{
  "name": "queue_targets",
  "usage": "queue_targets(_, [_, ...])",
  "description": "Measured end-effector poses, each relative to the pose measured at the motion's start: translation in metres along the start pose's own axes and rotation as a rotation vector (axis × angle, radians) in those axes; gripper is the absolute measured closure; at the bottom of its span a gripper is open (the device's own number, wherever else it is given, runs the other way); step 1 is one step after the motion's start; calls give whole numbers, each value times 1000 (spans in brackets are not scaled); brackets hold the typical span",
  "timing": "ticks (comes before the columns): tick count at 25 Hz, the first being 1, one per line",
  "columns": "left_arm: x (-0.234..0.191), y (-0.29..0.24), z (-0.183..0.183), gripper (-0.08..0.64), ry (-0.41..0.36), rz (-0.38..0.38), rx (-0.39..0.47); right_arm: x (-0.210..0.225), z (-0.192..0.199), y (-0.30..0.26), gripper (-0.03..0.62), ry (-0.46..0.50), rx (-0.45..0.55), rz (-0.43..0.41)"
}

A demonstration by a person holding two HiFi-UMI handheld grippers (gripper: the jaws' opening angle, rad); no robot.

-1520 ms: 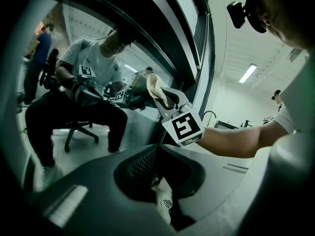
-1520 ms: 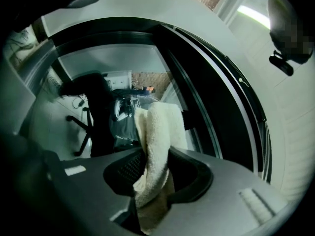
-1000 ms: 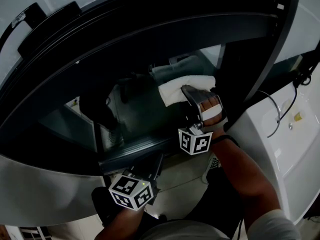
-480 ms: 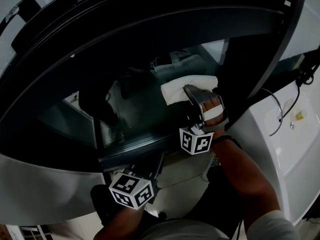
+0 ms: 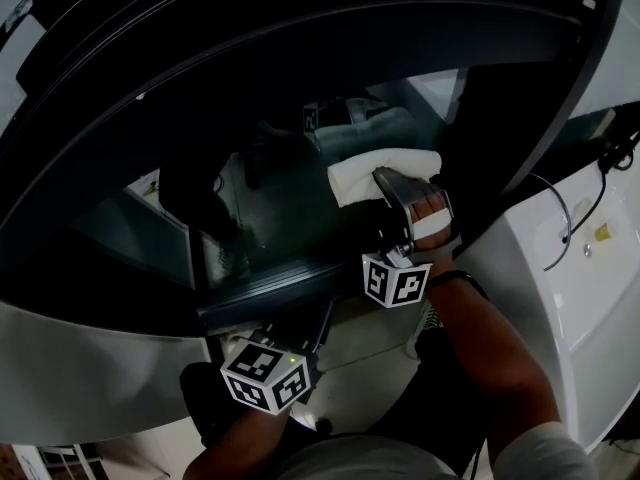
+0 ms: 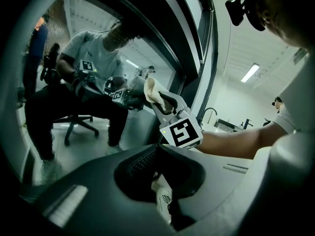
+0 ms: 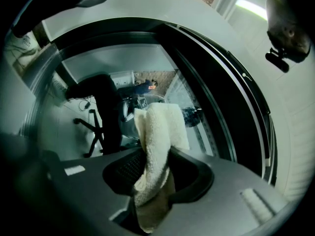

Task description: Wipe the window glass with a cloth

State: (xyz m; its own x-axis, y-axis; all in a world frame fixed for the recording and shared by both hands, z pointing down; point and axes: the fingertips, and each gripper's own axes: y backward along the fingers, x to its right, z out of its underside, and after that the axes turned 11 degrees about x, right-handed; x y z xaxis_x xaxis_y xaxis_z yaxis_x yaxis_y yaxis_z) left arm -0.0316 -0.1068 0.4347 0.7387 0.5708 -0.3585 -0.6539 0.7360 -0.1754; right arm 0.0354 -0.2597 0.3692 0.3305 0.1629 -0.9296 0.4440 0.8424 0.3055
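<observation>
The window glass (image 5: 270, 218) sits in a dark curved frame and reflects a seated person. A white cloth (image 5: 375, 168) is pressed flat on the glass at its right part, with my right gripper (image 5: 392, 190) shut on it. In the right gripper view the cloth (image 7: 160, 132) stands up from the shut jaws of the right gripper (image 7: 156, 181) against the glass (image 7: 88, 97). My left gripper (image 5: 315, 320) hangs low under the sill, away from the glass. The left gripper (image 6: 160, 181) is shut with nothing in it, and its view shows the cloth (image 6: 150, 90) on the pane.
The dark window frame (image 5: 300, 58) arcs over the glass, and its sill (image 5: 270, 293) runs below. A white counter with a curved tap (image 5: 560, 233) stands at the right, with a cable (image 5: 612, 153) above it. A white shoe (image 6: 162, 198) shows below the left jaws.
The right gripper and cloth have crept slightly to the right and up on the glass. The left gripper stays low under the sill.
</observation>
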Motion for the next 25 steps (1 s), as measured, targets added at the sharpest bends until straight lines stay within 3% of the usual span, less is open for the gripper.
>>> queue_targets(25, [-9, -3, 8, 543, 1, -14, -16, -44, 3, 12, 478, -25, -11, -75])
